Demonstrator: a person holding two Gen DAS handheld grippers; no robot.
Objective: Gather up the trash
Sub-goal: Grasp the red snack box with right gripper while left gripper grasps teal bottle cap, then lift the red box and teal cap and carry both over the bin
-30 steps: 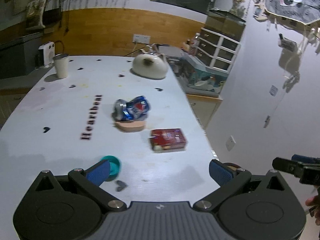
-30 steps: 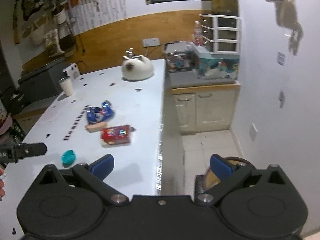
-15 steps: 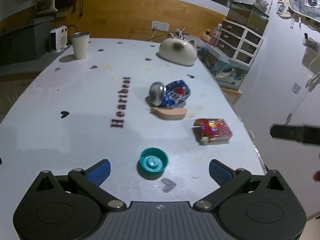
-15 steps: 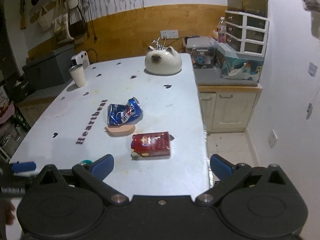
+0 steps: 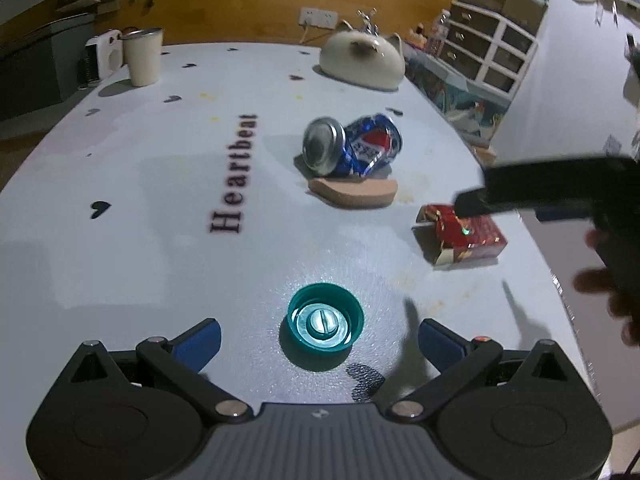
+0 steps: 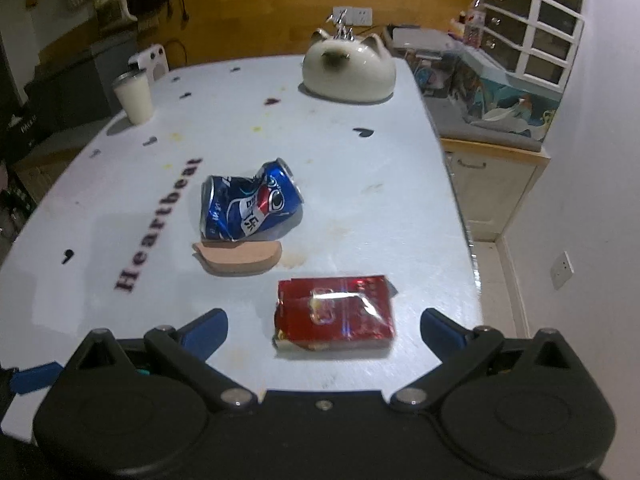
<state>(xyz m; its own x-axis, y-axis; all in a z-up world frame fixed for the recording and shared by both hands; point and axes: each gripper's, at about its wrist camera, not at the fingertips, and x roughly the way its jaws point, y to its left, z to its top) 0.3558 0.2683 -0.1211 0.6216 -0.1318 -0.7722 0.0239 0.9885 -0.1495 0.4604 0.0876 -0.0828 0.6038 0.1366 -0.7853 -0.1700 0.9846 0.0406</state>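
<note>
Left claw (image 5: 319, 340) wide open, low over the white desk (image 5: 140, 208) with the word "Heartbeat" printed on it. Between its blue fingertips (image 5: 200, 338), a round teal plastic bottle cap (image 5: 325, 317), lying hollow side up, not touched by either finger. Right claw (image 6: 324, 330) also wide open, holding nothing. Just in front of it, between the two blue pads, a flat red cigarette packet (image 6: 334, 312) on the near right part of the desk. Farther away, a crushed blue drink can (image 6: 250, 205) on its side, partly over a flat tan rounded piece (image 6: 238, 258). At the far edge, a cream cat-shaped ceramic pot (image 6: 348, 66); far left, a pale metal-rimmed cup (image 6: 134, 96).
</note>
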